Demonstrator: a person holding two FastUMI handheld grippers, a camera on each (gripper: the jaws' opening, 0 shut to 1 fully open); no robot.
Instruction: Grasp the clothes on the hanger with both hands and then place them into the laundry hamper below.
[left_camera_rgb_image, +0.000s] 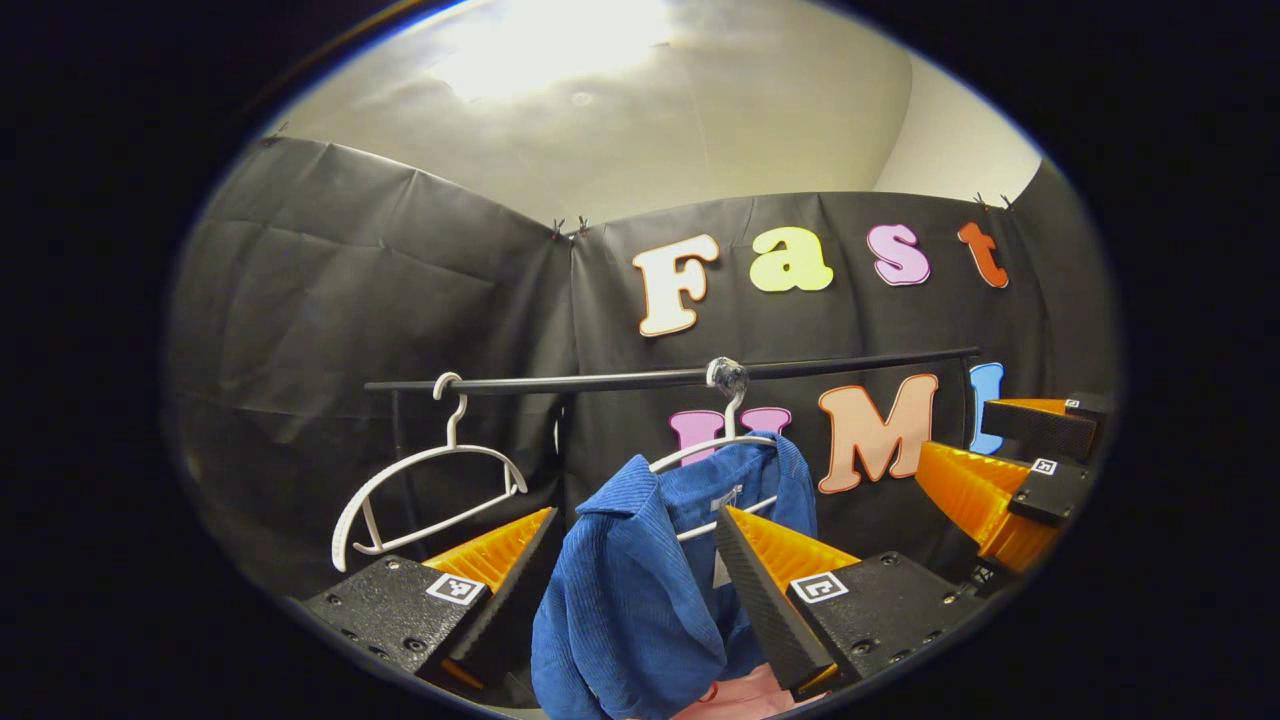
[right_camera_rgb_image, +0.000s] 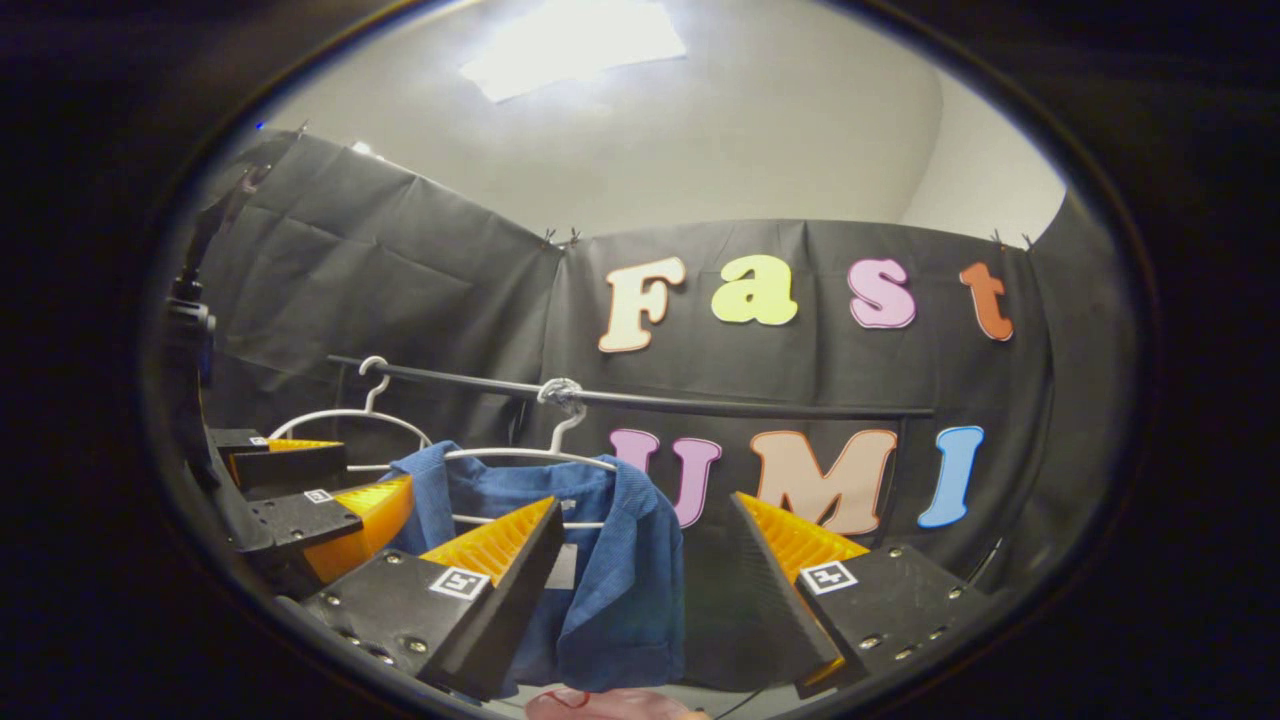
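A blue corduroy shirt (left_camera_rgb_image: 630, 600) hangs on a white hanger (left_camera_rgb_image: 700, 452) from a black rail (left_camera_rgb_image: 600, 380). My left gripper (left_camera_rgb_image: 637, 515) is open, and the shirt's left shoulder and collar lie between its fingers without being pinched. In the right gripper view the shirt (right_camera_rgb_image: 620, 590) hangs on its hanger (right_camera_rgb_image: 520, 455), and my right gripper (right_camera_rgb_image: 647, 503) stands open around its right shoulder. The right gripper (left_camera_rgb_image: 955, 430) shows at the right edge of the left gripper view. The left gripper (right_camera_rgb_image: 370, 480) shows at the left of the right gripper view, beside the shirt.
An empty white hanger (left_camera_rgb_image: 430, 490) hangs on the rail to the left of the shirt; it is also seen as the bare hanger (right_camera_rgb_image: 345, 415) in the right gripper view. Something pink (left_camera_rgb_image: 735, 695) lies below the shirt at the bottom edge. Black cloth walls stand close behind the rail (right_camera_rgb_image: 750, 408).
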